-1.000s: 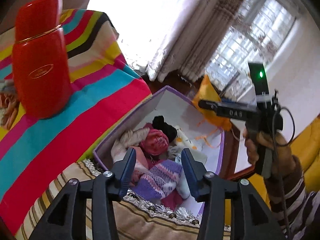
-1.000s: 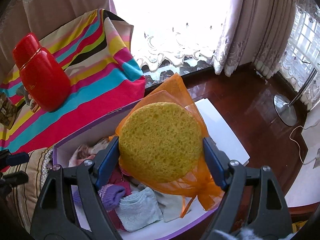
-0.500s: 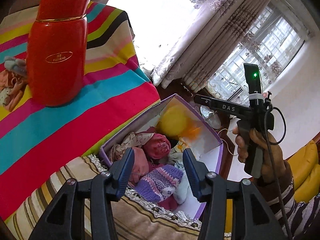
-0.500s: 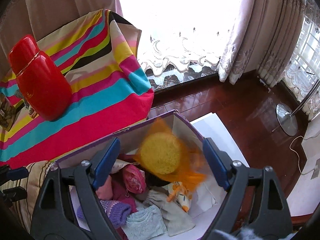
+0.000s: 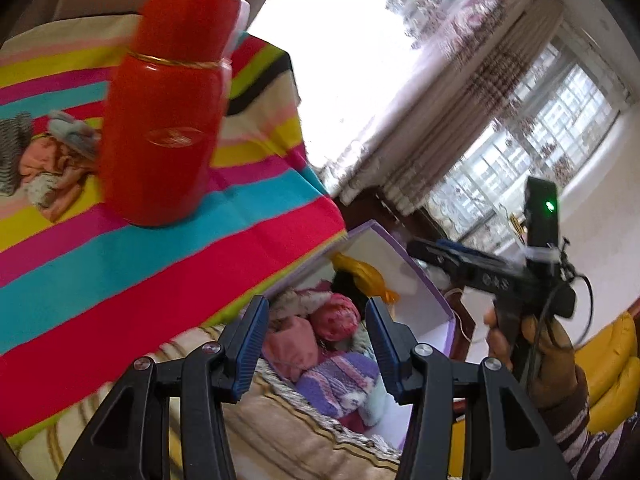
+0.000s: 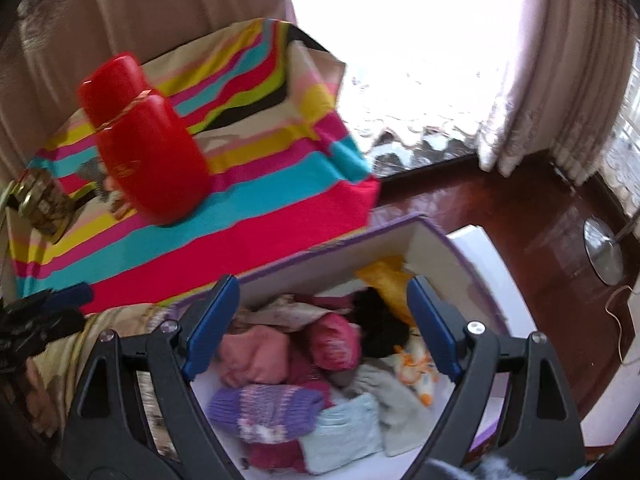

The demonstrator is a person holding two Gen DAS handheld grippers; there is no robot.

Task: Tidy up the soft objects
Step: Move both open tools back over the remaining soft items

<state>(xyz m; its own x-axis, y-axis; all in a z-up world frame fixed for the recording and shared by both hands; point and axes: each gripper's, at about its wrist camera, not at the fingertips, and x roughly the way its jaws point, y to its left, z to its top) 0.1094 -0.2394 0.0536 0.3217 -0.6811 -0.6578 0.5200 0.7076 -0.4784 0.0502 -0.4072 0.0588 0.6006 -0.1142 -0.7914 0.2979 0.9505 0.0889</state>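
The right tongs (image 6: 320, 328) are open wide and hold nothing. Their jaws have just been opening, and there is only air between the blue pads. They hang over the purple box (image 6: 472, 264), likely so that things can be dropped straight into it.

Right under these tongs lie the soft things, packed close in the box. Nearest is a purple knit sock (image 6: 268, 404), touching a pale blue cloth (image 6: 344, 436). A bit further in are a pink bundle (image 6: 256, 356) and a dark pink roll (image 6: 336, 340). Past them is something black and fuzzy (image 6: 380, 320). At the far corner of the box, just beyond the right jaw, sits the yellow sponge in its orange net bag (image 6: 388, 280). It rests on top of the pile and leans on the box wall, so it seems to be put away already.

The left tongs (image 5: 316, 336) are half open and empty too. They point at the same box from its near side, over a striped tan cloth (image 5: 280, 424). Perhaps they wait for the next thing to pick up.

Further off, to the left of both tongs, is the worktop with a bright striped cover (image 5: 120, 280). A tall red bottle (image 5: 168, 112) stands on it. Behind the bottle lies a small heap of soft things (image 5: 48, 160) that is not yet in the box. Those look like the next job.
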